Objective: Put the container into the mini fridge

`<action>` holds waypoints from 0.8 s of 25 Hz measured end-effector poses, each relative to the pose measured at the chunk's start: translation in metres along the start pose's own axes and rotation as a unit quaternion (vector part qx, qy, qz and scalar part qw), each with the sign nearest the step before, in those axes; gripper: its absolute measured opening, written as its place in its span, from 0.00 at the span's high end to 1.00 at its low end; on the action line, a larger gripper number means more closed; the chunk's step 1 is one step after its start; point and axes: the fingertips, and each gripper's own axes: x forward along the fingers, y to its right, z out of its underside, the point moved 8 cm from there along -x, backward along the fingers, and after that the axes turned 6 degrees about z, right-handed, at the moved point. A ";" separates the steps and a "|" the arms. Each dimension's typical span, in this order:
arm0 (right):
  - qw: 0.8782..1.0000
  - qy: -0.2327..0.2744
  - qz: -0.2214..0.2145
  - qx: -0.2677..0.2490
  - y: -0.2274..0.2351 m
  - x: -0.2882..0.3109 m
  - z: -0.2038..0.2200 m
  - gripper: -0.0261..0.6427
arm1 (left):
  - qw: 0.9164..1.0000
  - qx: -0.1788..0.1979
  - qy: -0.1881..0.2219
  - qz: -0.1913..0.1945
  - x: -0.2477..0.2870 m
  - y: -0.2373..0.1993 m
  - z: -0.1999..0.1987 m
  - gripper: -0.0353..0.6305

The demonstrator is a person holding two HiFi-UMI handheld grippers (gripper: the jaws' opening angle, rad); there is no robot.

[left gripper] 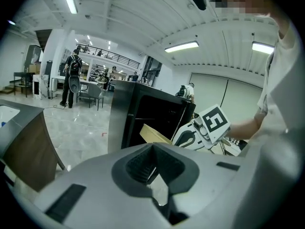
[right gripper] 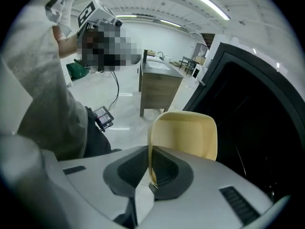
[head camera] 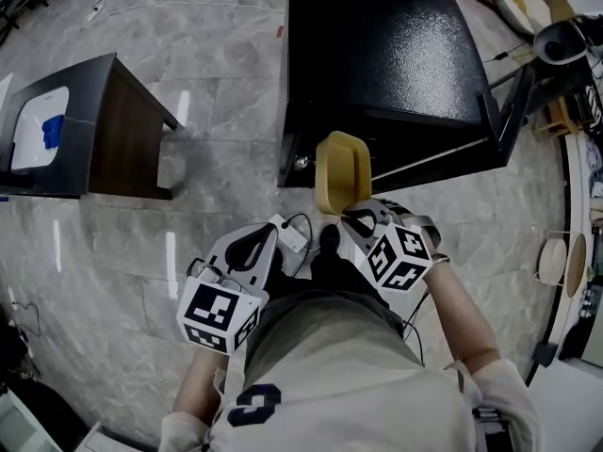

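My right gripper [head camera: 356,217] is shut on the rim of a pale yellow container [head camera: 341,172], held on edge just in front of the black mini fridge [head camera: 377,55]. In the right gripper view the container's wall [right gripper: 186,135] stands between the pads of the right gripper [right gripper: 151,168], with the fridge's dark interior [right gripper: 252,118] to its right. My left gripper [head camera: 267,236] hangs lower left of the container, shut with nothing in it. The left gripper view shows the left gripper [left gripper: 152,149], and beyond it the container [left gripper: 153,133], the right gripper [left gripper: 193,136] and the fridge [left gripper: 143,113].
The fridge door [head camera: 513,111] stands open at the right. A dark table with wooden sides [head camera: 94,130] stands at the left, bearing a white tray [head camera: 40,130] with something blue in it. Cables and a small device [right gripper: 102,117] lie on the marble floor. People [left gripper: 71,75] stand far back.
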 end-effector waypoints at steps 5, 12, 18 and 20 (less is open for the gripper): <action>0.999 -0.005 -0.021 -0.039 0.021 0.024 0.017 0.90 | 1.000 -0.020 -0.009 -0.021 0.022 0.002 -0.001 0.86; 0.996 -0.019 -0.038 -0.074 0.035 0.060 0.031 0.90 | 0.998 -0.040 -0.027 -0.044 0.030 -0.002 0.008 0.86; 0.994 -0.031 -0.038 -0.093 0.041 0.085 0.040 0.90 | 0.996 -0.045 -0.036 -0.065 0.028 -0.013 0.013 0.86; 0.994 -0.036 -0.036 -0.101 0.043 0.094 0.041 0.90 | 0.996 -0.047 -0.035 -0.068 0.027 -0.016 0.012 0.86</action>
